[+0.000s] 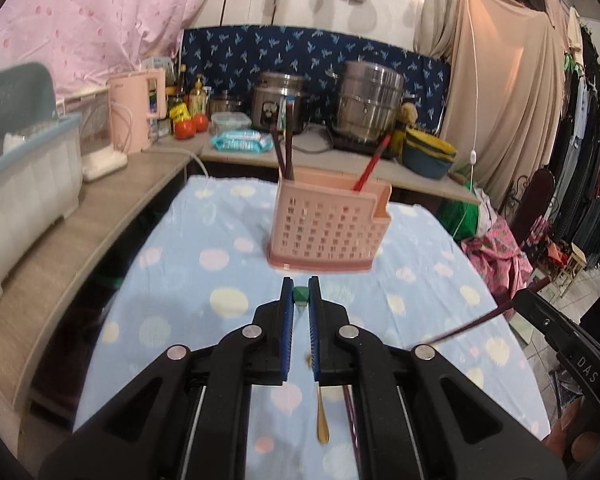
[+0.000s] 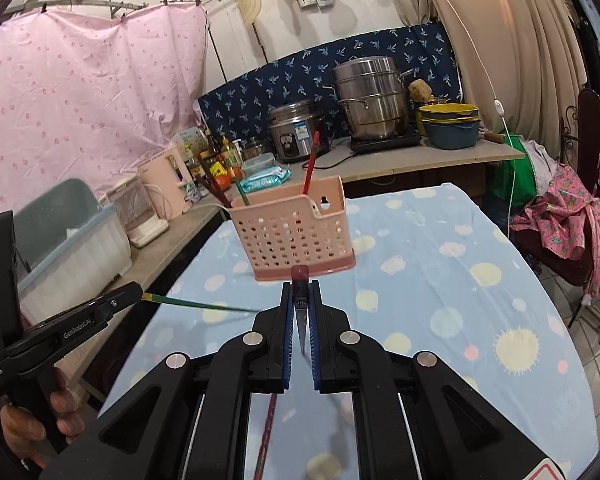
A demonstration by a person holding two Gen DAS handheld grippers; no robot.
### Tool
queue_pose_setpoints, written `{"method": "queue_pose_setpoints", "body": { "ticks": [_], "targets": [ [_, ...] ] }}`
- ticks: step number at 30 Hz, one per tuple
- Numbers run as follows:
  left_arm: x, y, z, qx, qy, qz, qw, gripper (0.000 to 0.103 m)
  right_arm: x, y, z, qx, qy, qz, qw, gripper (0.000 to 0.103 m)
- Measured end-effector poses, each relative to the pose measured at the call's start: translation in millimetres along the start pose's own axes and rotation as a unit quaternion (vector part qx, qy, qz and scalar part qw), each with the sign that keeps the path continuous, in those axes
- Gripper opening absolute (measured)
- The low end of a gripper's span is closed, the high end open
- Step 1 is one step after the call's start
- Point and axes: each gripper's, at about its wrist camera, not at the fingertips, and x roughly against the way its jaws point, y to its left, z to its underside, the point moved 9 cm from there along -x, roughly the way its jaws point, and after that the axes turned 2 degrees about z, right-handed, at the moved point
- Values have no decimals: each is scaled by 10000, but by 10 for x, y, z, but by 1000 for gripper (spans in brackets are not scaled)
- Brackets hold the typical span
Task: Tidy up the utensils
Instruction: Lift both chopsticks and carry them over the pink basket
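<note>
A pink perforated utensil caddy (image 1: pixel 328 224) (image 2: pixel 292 232) stands on the blue dotted tablecloth (image 1: pixel 180 280). It holds dark chopsticks (image 1: pixel 284 148) on its left and a red one (image 1: pixel 370 164) on its right. My left gripper (image 1: pixel 300 284) (image 2: pixel 140 294) is shut on a green chopstick (image 1: pixel 300 294) (image 2: pixel 204 305), just short of the caddy's front. My right gripper (image 2: pixel 300 286) (image 1: pixel 528 296) is shut on a maroon chopstick (image 2: pixel 300 276) (image 1: pixel 472 324), also raised over the cloth near the caddy. A gold spoon (image 1: pixel 322 420) and another maroon chopstick (image 1: pixel 350 412) lie on the cloth below the left gripper.
A wooden counter (image 1: pixel 80 216) runs along the left and back with a grey-blue dish bin (image 1: pixel 28 168), pink kettle (image 1: pixel 138 112), bottles, tomatoes (image 1: pixel 190 126), wipes pack (image 1: pixel 242 140), rice cooker (image 1: pixel 278 100) and steel pot (image 1: pixel 370 100). Clothes hang at right. A hand (image 2: pixel 24 428) grips the left tool.
</note>
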Motion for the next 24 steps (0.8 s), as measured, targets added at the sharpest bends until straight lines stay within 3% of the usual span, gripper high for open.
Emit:
{"method": "queue_pose_setpoints", "body": {
  "ticks": [15,24],
  "targets": [
    [-109,-118,-847,-87,-626,71,9980,7,-256,-12,-814,-114,-467,-162,9987,7],
    [-100,-278,-1660,-292,-1304,101,9910,7,-419,85,-1469,-66,-956,-211,9952,7]
  ]
}}
